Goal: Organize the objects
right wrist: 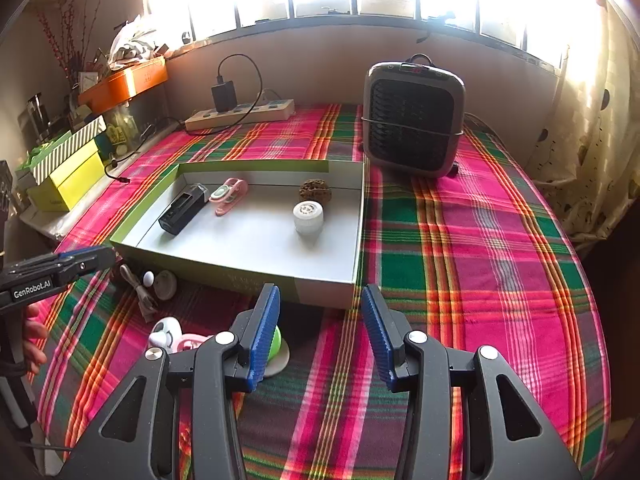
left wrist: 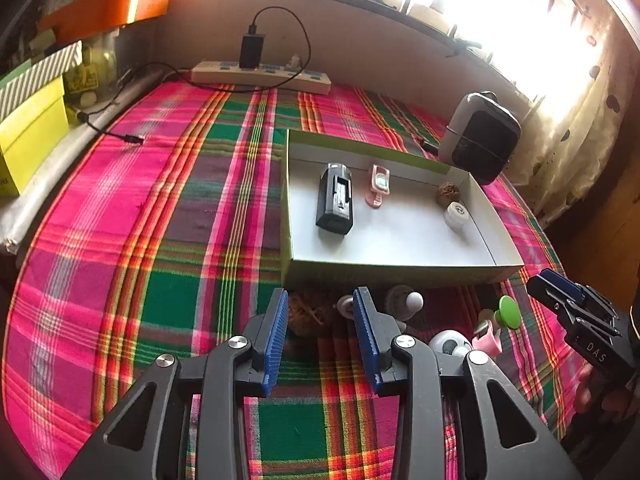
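Left gripper (left wrist: 320, 300): jaws apart, empty, over a brown nut (left wrist: 306, 314) by the tray's (left wrist: 400, 272) near wall. Right gripper (right wrist: 318, 300): apart, empty, beside a green knob (right wrist: 275, 346). Nut likely light, hard, rough; grip across its middle.

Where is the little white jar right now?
The white jar stands inside the shallow box, toward its right side in the right wrist view, just in front of the brown walnut-like ball. Both grippers are outside the box.

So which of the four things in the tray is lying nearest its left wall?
The black charger, lying flat; the pink clip, walnut and white jar sit further right.
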